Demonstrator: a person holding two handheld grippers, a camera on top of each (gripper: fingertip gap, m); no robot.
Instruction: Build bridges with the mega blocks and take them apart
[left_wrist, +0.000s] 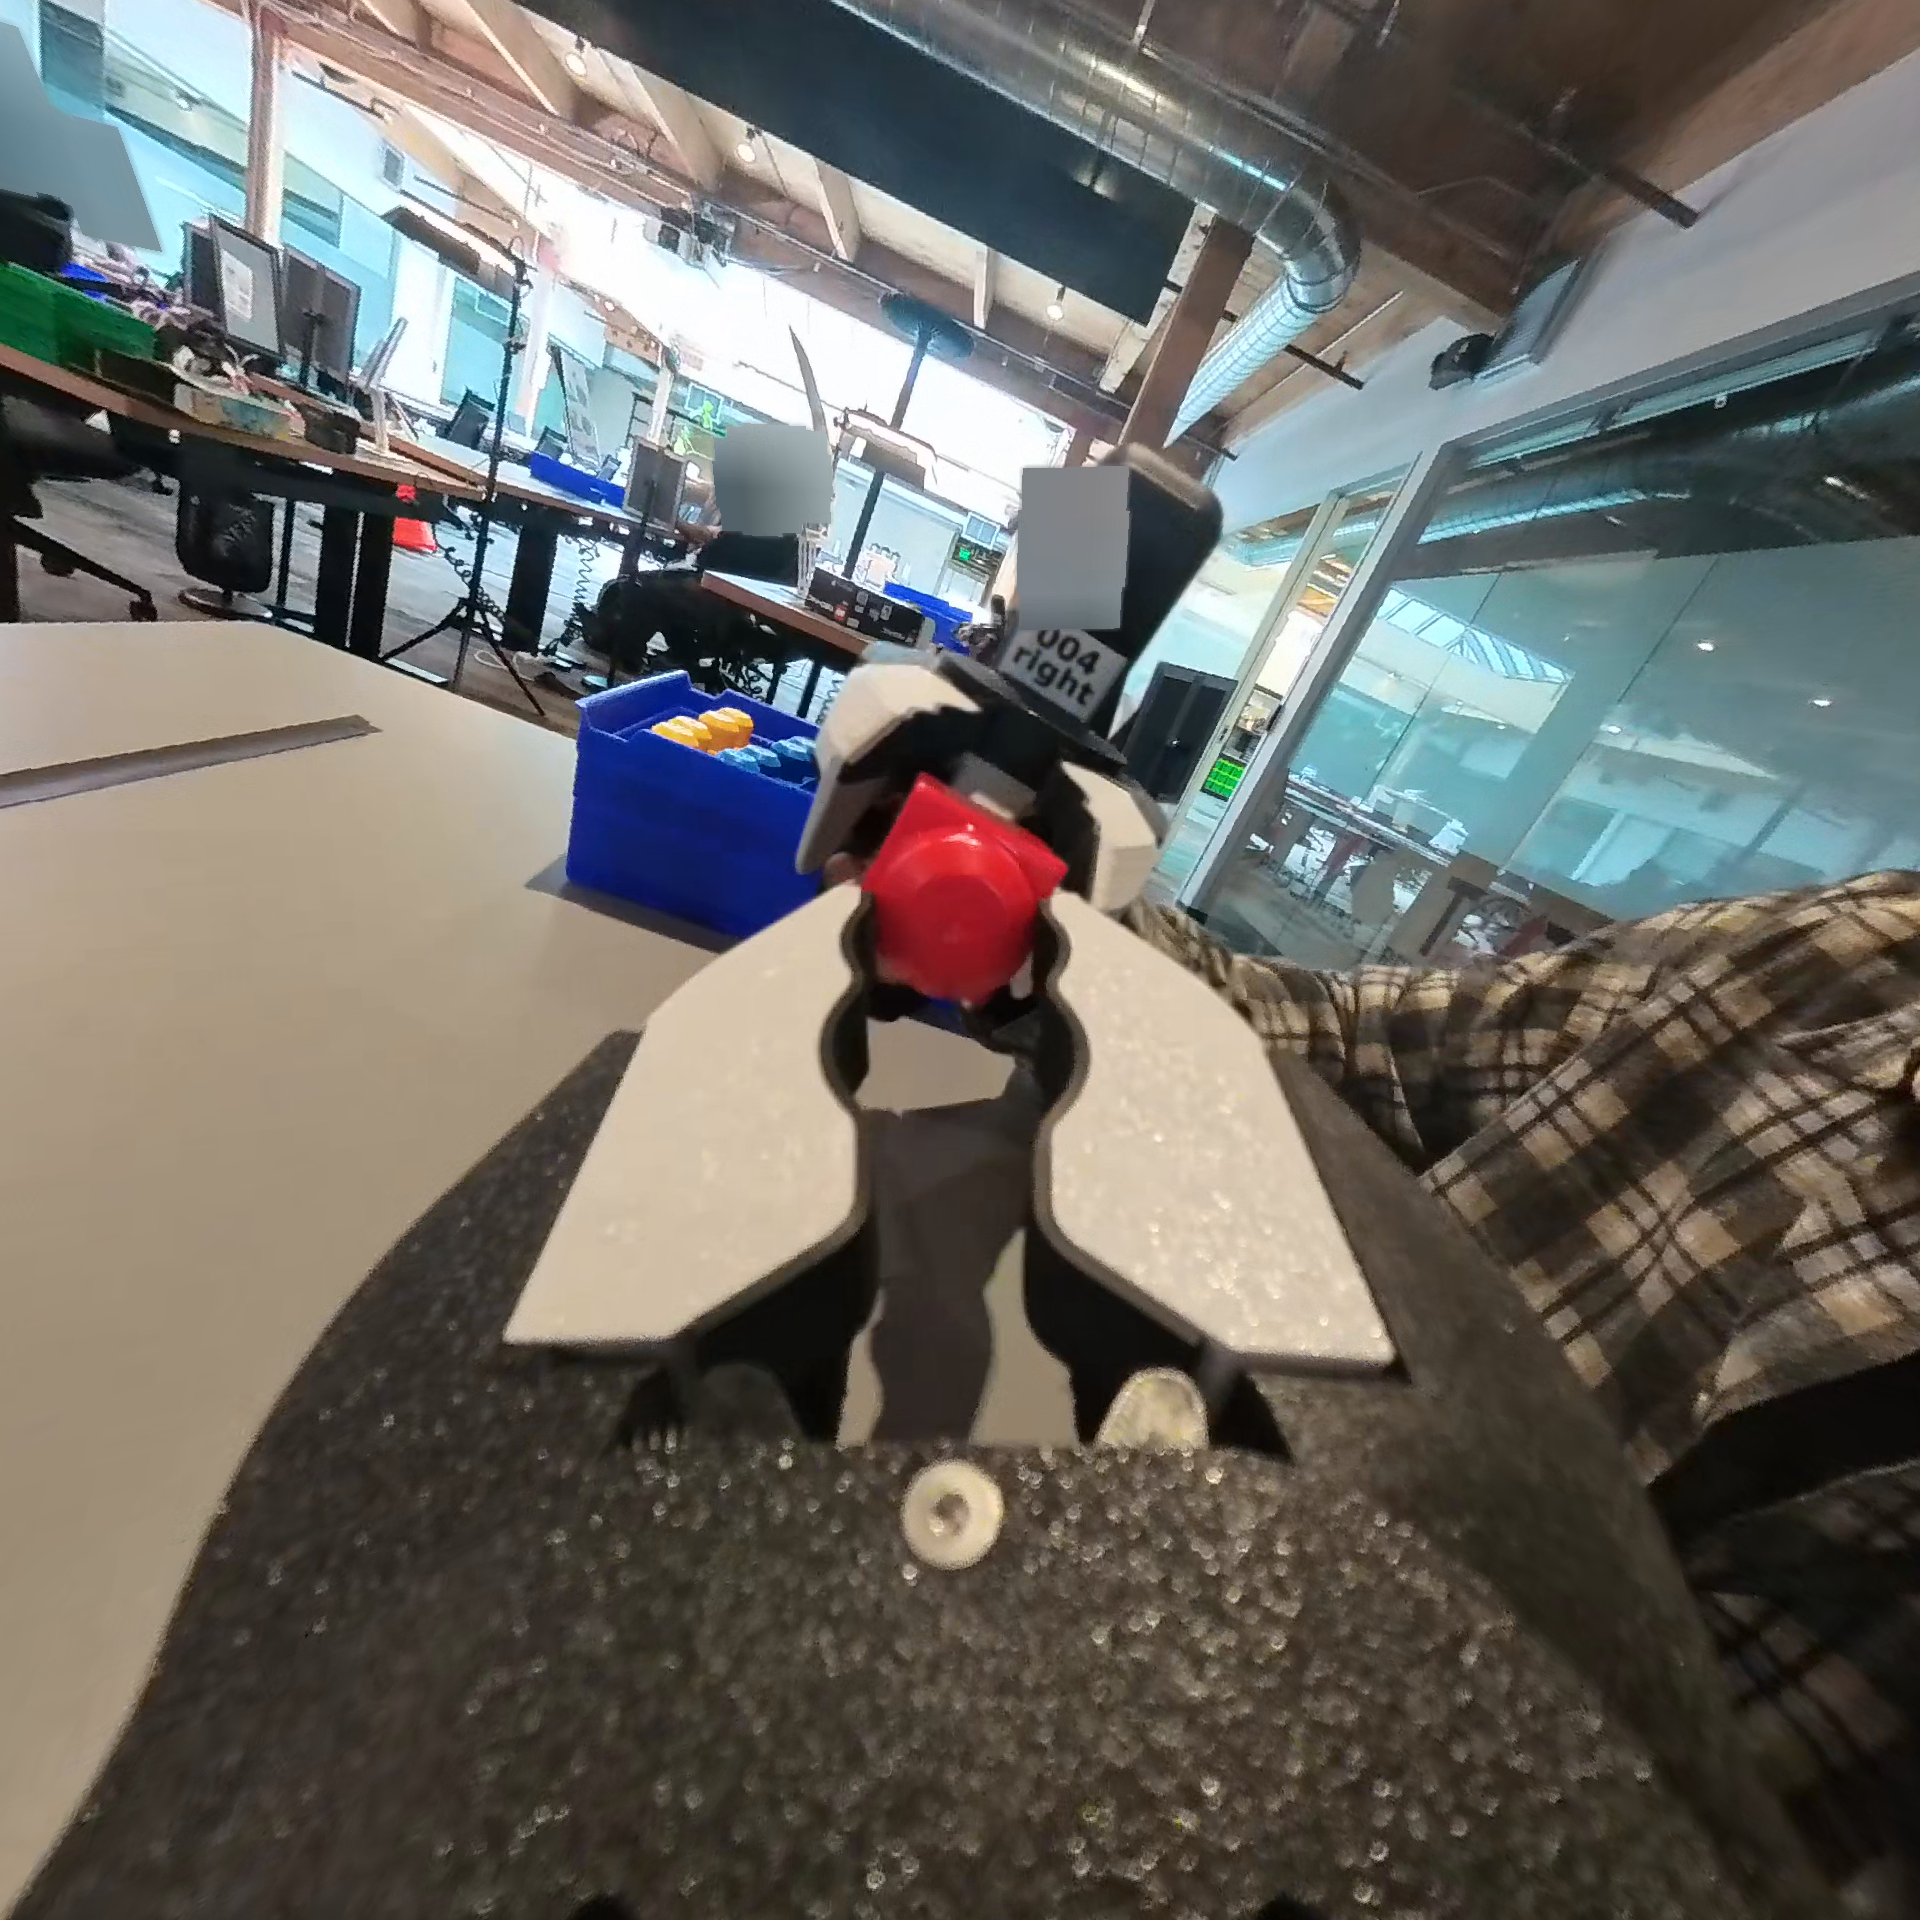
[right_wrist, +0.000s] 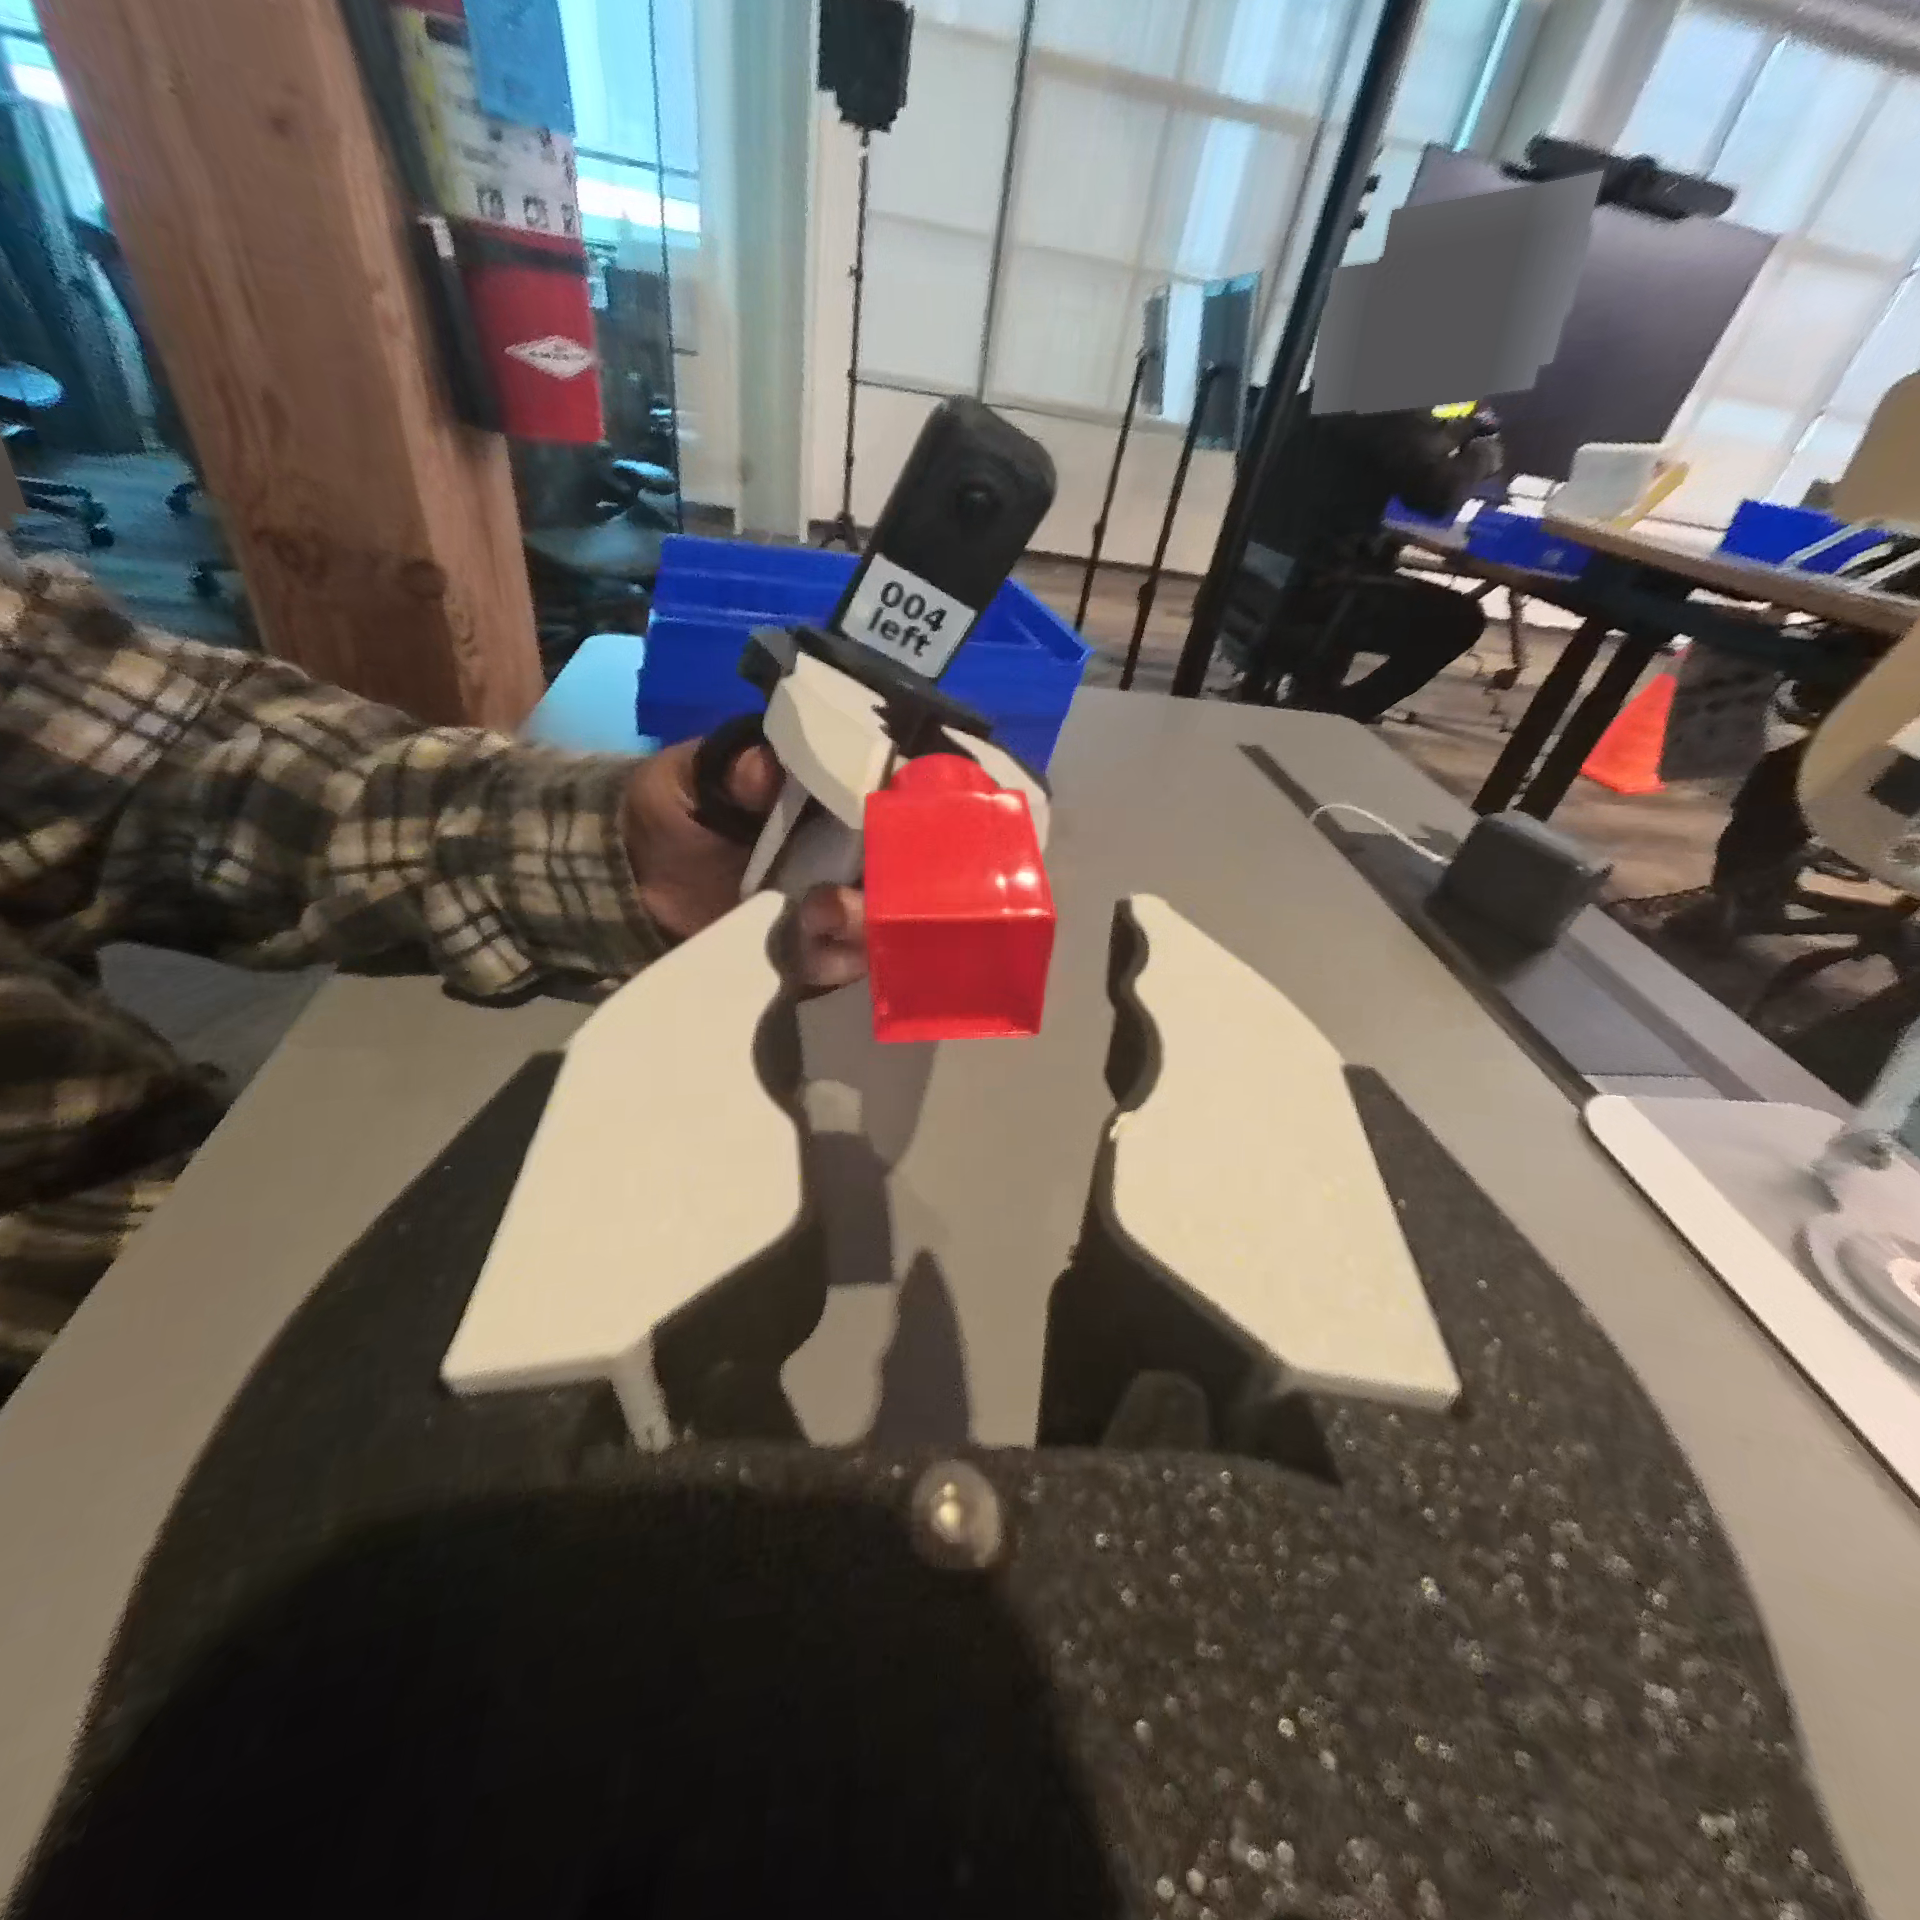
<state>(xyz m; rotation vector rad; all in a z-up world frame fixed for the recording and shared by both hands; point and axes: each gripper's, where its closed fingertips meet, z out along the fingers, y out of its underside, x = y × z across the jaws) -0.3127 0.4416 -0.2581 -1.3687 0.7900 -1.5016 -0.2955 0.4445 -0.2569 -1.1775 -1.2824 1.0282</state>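
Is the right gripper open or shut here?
Open. In its own wrist view the right gripper has its jaws spread wide, with the red block between them but untouched, held by the left gripper.

white-fingered tool (right_wrist: 951, 914) on speckled black body, silver screw (right_wrist: 954, 1525), plaid sleeve (right_wrist: 312, 831).

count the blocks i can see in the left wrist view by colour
red: 1, held in the left gripper
yellow: 2, in the blue bin
blue: 2 at least, partly hidden in the bin
total: 5
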